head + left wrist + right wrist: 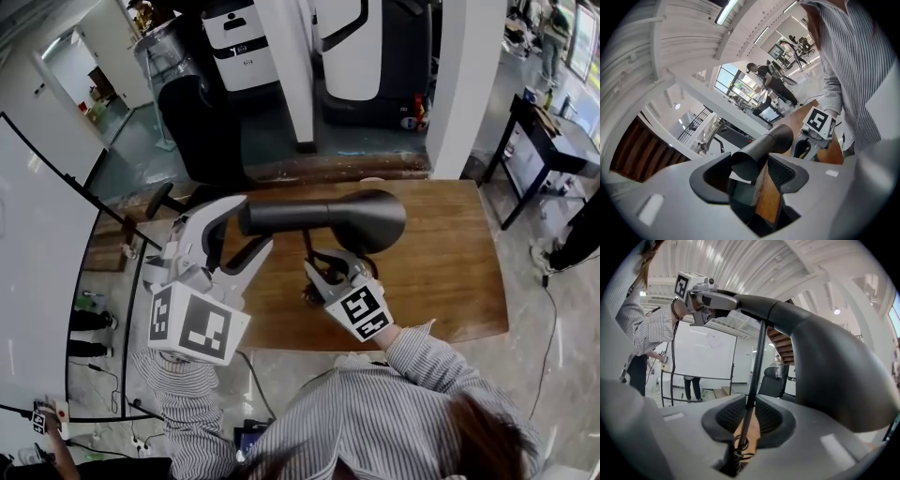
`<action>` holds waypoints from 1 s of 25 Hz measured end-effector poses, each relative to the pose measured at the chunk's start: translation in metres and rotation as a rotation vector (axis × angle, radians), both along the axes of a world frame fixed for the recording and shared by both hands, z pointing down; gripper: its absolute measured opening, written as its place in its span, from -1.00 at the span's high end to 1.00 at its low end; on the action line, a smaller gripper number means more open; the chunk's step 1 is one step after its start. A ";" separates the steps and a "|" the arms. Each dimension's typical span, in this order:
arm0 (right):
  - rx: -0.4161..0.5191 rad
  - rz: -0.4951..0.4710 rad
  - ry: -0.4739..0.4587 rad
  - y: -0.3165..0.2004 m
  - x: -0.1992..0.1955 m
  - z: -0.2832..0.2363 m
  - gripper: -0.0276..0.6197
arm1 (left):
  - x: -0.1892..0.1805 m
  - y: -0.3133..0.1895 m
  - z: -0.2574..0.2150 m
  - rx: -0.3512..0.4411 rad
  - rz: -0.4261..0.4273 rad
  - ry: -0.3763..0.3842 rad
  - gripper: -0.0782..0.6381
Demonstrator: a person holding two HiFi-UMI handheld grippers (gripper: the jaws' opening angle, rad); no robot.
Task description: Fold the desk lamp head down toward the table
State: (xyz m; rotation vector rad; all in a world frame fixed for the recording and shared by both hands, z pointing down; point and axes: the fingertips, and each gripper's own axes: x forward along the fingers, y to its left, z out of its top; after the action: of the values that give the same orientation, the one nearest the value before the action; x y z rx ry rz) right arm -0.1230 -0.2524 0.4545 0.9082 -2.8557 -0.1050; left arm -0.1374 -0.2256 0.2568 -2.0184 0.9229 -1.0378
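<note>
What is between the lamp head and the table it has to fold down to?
The right gripper, shut on the rod, sits just under the lamp head and may get in its way. Nothing else shows between it and the table.

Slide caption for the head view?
Right gripper clamps the lamp stem; left gripper, jaws open, straddles the lamp head at its narrow end, above wooden table.
</note>
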 end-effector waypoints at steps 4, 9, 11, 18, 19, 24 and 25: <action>0.044 0.011 0.054 0.003 0.005 -0.004 0.73 | -0.001 0.002 -0.002 0.016 -0.030 0.084 0.09; 0.071 0.010 0.003 0.015 0.017 -0.016 0.73 | -0.009 0.006 0.002 0.037 -0.068 0.193 0.07; 0.059 0.000 -0.012 0.023 0.023 -0.014 0.73 | -0.013 0.010 -0.001 0.075 -0.075 0.275 0.07; -0.022 0.001 -0.080 0.036 0.048 -0.006 0.76 | -0.024 0.032 0.040 0.068 -0.177 0.632 0.23; -0.024 0.005 -0.085 0.037 0.050 -0.005 0.76 | -0.025 0.035 0.050 0.049 -0.204 0.702 0.24; -0.037 0.006 -0.117 0.041 0.056 -0.004 0.77 | -0.018 0.040 0.098 -0.035 -0.256 0.883 0.36; -0.045 0.002 -0.127 0.043 0.056 -0.005 0.77 | -0.013 0.041 0.110 -0.065 -0.257 0.889 0.37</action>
State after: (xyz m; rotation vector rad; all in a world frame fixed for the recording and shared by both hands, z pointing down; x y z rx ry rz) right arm -0.0666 -0.2096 0.4493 0.9415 -2.9601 0.0181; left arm -0.1504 -0.1847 0.3672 -2.4887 1.6355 -0.2313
